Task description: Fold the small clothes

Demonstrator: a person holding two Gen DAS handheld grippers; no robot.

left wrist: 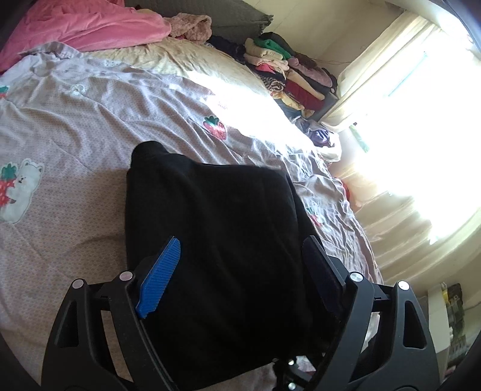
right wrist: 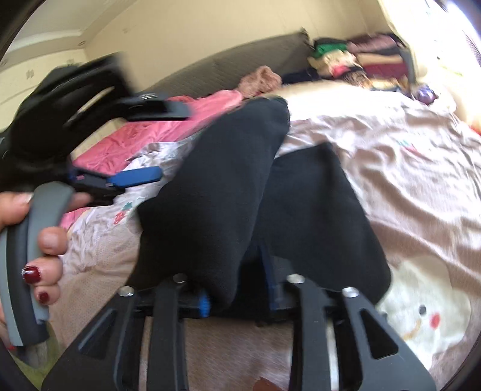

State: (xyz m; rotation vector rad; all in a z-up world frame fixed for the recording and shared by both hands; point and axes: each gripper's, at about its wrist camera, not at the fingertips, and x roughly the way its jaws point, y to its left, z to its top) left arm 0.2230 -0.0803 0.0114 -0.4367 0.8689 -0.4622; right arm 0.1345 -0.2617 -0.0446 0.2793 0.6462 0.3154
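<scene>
A black garment [left wrist: 216,240] lies partly folded on the bedspread [left wrist: 75,120]. My left gripper [left wrist: 243,255] is open, its blue pad [left wrist: 159,276] and black pad on either side of the cloth. In the right wrist view my right gripper [right wrist: 237,288] is shut on the black garment [right wrist: 228,186], which drapes over its fingers and hides the tips. The left gripper [right wrist: 141,144] appears blurred at the left of that view, open, held by a hand with red nails [right wrist: 45,240].
A pink blanket [left wrist: 87,27] lies at the bed's head. Stacks of folded clothes [left wrist: 285,72] sit by the curtained bright window [left wrist: 405,120]. A grey headboard cushion [right wrist: 228,69] runs behind the bed.
</scene>
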